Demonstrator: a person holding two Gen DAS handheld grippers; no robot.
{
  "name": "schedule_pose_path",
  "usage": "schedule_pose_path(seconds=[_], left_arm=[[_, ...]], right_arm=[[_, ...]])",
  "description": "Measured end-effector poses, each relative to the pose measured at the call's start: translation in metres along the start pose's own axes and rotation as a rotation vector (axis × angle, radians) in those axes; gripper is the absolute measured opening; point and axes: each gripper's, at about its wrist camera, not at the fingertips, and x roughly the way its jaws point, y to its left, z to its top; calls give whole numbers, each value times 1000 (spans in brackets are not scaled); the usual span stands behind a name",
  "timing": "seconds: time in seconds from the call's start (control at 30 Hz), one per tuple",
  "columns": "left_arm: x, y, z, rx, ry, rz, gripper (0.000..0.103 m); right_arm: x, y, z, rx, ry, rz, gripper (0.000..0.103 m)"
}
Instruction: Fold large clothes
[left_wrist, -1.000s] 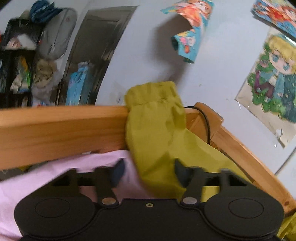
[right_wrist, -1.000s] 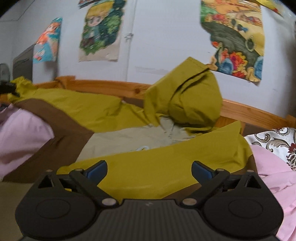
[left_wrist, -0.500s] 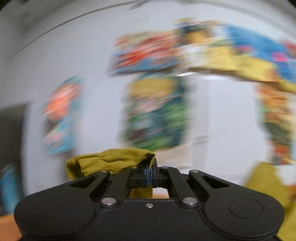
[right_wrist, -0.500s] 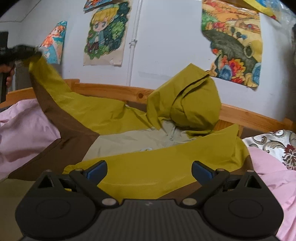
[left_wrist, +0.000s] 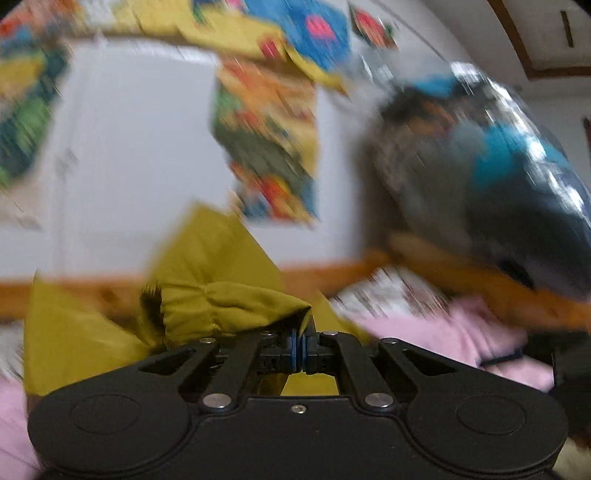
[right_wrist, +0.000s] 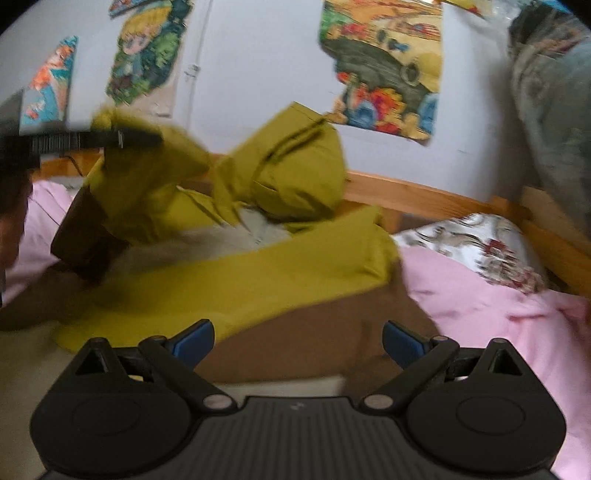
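A mustard-yellow hooded jacket (right_wrist: 258, 273) with brown panels lies spread on the bed, its hood (right_wrist: 295, 166) propped against the headboard. My left gripper (left_wrist: 298, 347) is shut on the jacket's sleeve (left_wrist: 207, 306) near the cuff. In the right wrist view the left gripper (right_wrist: 122, 138) holds that sleeve (right_wrist: 147, 184) up over the jacket's left side, and the picture is blurred. My right gripper (right_wrist: 297, 341) hangs open just above the jacket's brown lower part, with nothing between its fingers.
A wooden bed rail (right_wrist: 424, 195) runs behind the jacket under a wall with posters (right_wrist: 384, 66). Pink bedding (right_wrist: 498, 314) and a patterned pillow (right_wrist: 480, 243) lie to the right. A grey-blue bundle (right_wrist: 554, 110) hangs at far right. A person's hand (right_wrist: 11, 206) shows at left.
My left gripper shut on the sleeve cuff, lifted it off the bed rail and swung it right over the jacket. The right gripper shifted slightly and stayed open.
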Motion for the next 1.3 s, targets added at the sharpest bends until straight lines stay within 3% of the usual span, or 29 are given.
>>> schedule_pose_path(seconds=[0.07,0.17,0.23,0.33,0.43,0.6,0.7,0.77,0.87,1.0,1.03,1.1,1.13,1.17,1.2,1.3], left_arm=[[12,-9,-19,-15,85,-70,8],[13,-18,-41,-45,164,-175,28],[6,-20,-49,-39,178,-221,53],[-9,-18,-52,-16,174,-240,72],[-25,-3,-48,-50,183,-201,85],[-62,37,-34,-141,148,-73,98],[-68,59,-29,-160,172,95,102],[-64,76,-30,-162,201,246,102],[-51,100,-35,-175,258,390,102],[-29,122,-47,-184,331,489,102],[-24,125,-50,-175,346,511,101],[-16,131,-54,-172,374,564,100],[-12,135,-56,-182,384,583,99],[-10,140,-58,-193,385,596,99],[-9,144,-60,-202,387,611,99],[-2,156,-68,-220,415,661,99]], right_arm=[[-4,-11,-6,6,18,-27,100],[-6,-23,-15,31,35,-55,100],[-5,-28,-19,57,44,-67,100],[1,-32,-22,104,53,-65,100],[8,-28,-20,134,39,-34,100],[20,-1,-5,126,-21,85,101],[25,24,4,78,-54,190,103],[34,42,7,27,-25,230,103],[51,63,7,5,33,204,103],[73,74,3,4,152,72,101],[75,72,1,12,165,68,94],[75,62,-2,22,190,59,65],[73,57,-3,13,199,33,42],[71,49,-4,20,199,15,26],[68,39,-5,36,202,-3,19],[66,8,-12,72,241,-74,15]])
